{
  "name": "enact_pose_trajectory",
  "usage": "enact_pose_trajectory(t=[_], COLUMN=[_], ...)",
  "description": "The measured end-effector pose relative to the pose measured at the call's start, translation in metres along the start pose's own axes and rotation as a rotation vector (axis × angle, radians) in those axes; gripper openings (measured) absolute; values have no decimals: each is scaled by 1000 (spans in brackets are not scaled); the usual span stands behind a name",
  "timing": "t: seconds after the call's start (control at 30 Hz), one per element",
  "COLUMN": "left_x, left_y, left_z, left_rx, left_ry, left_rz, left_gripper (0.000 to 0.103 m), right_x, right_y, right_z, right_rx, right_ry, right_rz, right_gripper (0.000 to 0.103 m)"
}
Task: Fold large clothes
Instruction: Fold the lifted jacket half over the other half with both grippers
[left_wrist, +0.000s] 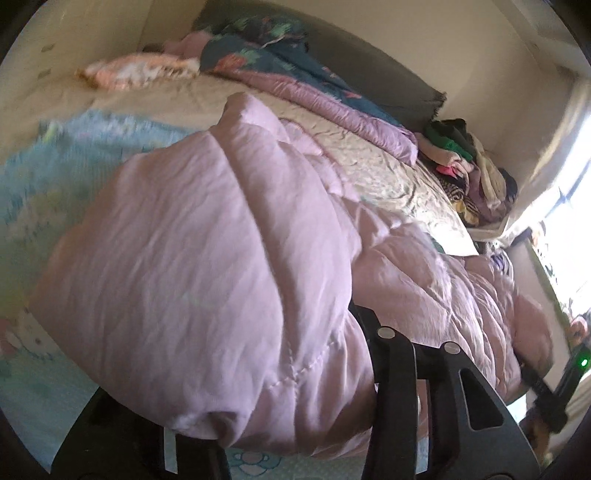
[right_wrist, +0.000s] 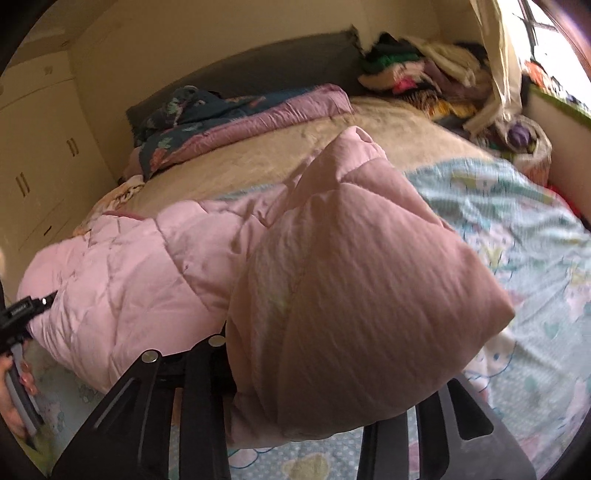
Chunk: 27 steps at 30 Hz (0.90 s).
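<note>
Left wrist view alone shows a window (left_wrist: 569, 236); right wrist view alone shows wardrobe doors (right_wrist: 40, 173); left tool (left_wrist: 291, 376) and right tool (right_wrist: 295, 398) each clenched on the pink quilt (left_wrist: 207, 240), bunched over their fingers, above the bed (right_wrist: 258, 158).

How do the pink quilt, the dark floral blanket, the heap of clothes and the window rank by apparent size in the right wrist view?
1. pink quilt, largest by far, though it is bunched right at the camera, which inflates it.
2. dark floral blanket.
3. heap of clothes, close to the blanket; unsure.
4. window, mostly cut off by the frame.
</note>
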<state>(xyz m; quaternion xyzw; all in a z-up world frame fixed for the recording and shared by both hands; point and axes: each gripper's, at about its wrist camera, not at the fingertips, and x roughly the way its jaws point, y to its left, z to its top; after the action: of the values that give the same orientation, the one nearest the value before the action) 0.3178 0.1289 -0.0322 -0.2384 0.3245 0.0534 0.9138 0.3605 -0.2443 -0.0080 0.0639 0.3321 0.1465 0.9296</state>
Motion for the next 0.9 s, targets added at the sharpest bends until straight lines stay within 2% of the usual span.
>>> enact_pose_trajectory(t=[0.13,0.3,0.57,0.9], left_x=[-26,-53,-85,-111], left_y=[-14,-18,-9,0], left_z=[4,-2,-30,-61], left_rx=[67,94,91,104], left_ry=[-37,-50,-36,-29], left_rz=[9,6,4,11], left_gripper=[32,32,32,33], right_x=[-29,-66,-102,-124], right_y=[17,32,33,34], right_z=[7,3,-24,-59], right_rx=[-70,-124,-132,-122], right_ry=[-50,-82,-70,-51], right_rz=[19,41,45,30], right_gripper=[29,29,29,29])
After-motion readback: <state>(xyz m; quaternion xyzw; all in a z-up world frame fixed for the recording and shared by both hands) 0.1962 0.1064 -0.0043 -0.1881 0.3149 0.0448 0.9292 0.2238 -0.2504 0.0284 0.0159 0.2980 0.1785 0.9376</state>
